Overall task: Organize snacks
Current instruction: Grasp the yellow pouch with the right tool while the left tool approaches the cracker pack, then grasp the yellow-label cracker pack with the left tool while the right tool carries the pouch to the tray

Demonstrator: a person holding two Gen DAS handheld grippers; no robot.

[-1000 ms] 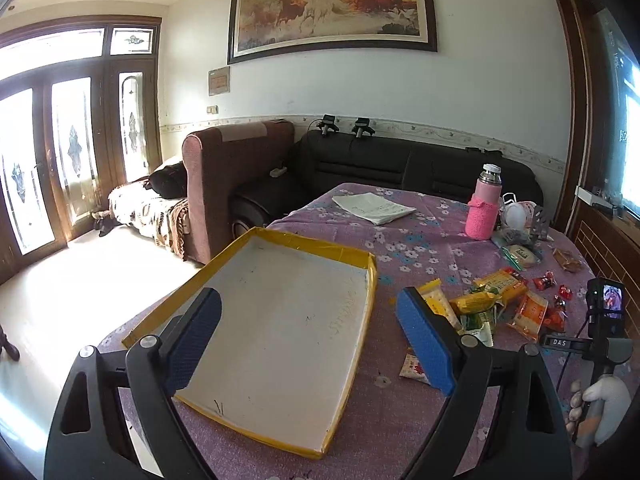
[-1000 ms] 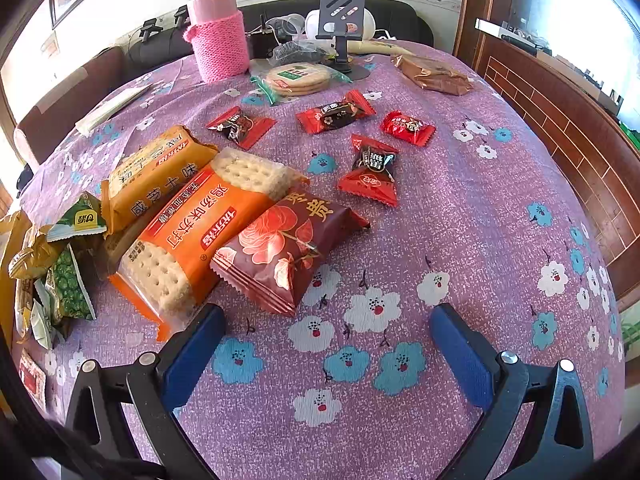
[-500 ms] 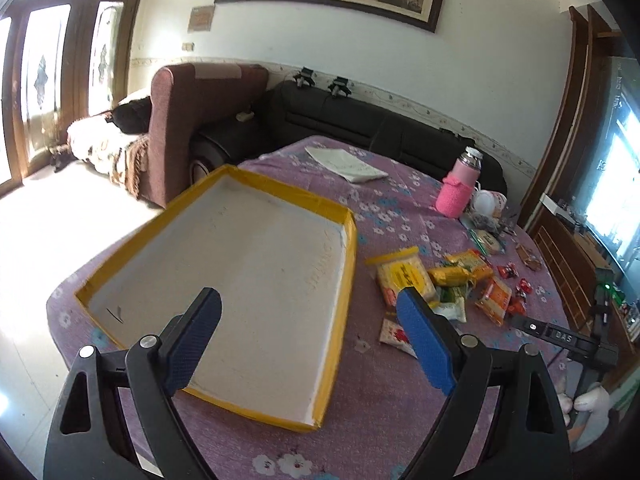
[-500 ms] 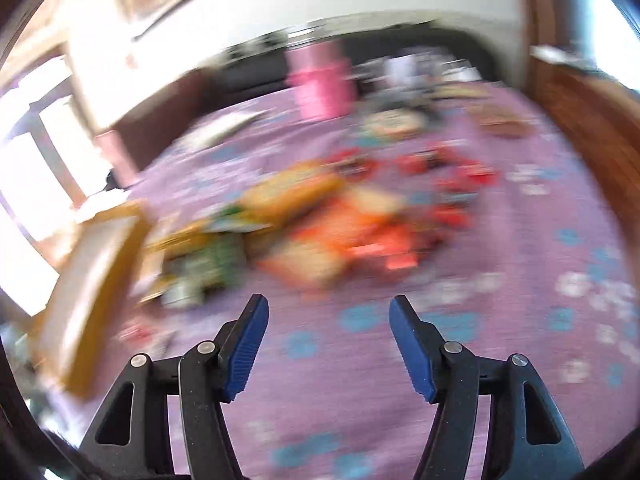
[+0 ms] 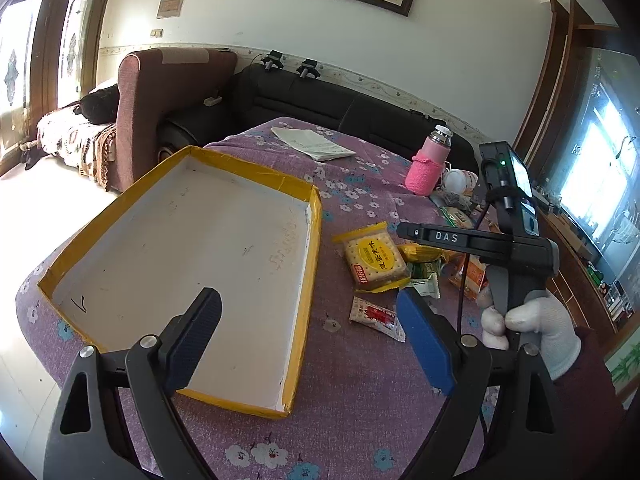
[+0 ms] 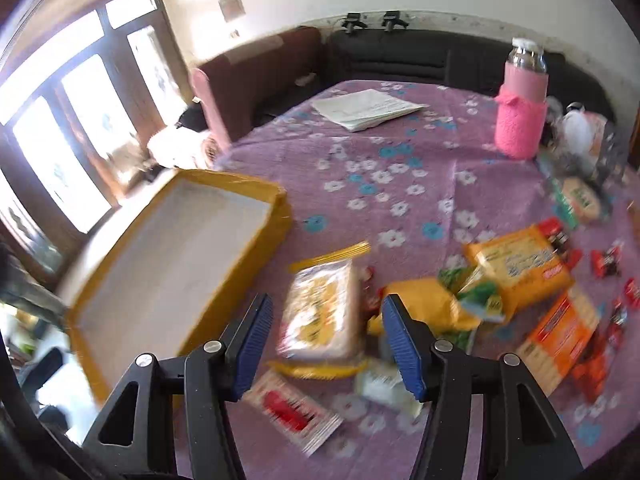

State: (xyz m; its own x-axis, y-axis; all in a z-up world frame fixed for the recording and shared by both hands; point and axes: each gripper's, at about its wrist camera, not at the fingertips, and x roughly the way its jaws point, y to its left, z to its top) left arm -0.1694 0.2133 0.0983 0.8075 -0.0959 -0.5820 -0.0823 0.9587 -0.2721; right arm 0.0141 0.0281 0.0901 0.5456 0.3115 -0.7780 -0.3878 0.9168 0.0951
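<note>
A white tray with yellow taped rim [image 5: 312,240] lies on the purple flowered cloth; the right wrist view shows this tray [image 6: 276,196] at the left. My left gripper [image 5: 310,340] is open and empty above the tray's near right corner. Right of the tray lie a yellow cracker pack [image 5: 374,260] and a small red-and-white sachet [image 5: 376,318]. My right gripper [image 6: 326,320] hovers over that cracker pack [image 6: 320,316]; its jaws are closing, and the pack shows between them untouched. The sachet [image 6: 292,404] lies just below. An orange cracker pack [image 6: 560,332], green packets [image 6: 480,296] and red candies [image 6: 608,264] lie further right.
A bottle in a pink knitted sleeve [image 6: 520,120] and folded papers [image 6: 368,108] stand at the table's far side. A white-gloved hand [image 5: 536,320] holds the right gripper's handle. Sofas lie beyond the table; the table edge runs close to the tray's left side.
The right gripper swung left from the red-brown pack to the yellow cracker pack, and its jaws narrowed. The left gripper tipped down towards the tray and stayed wide.
</note>
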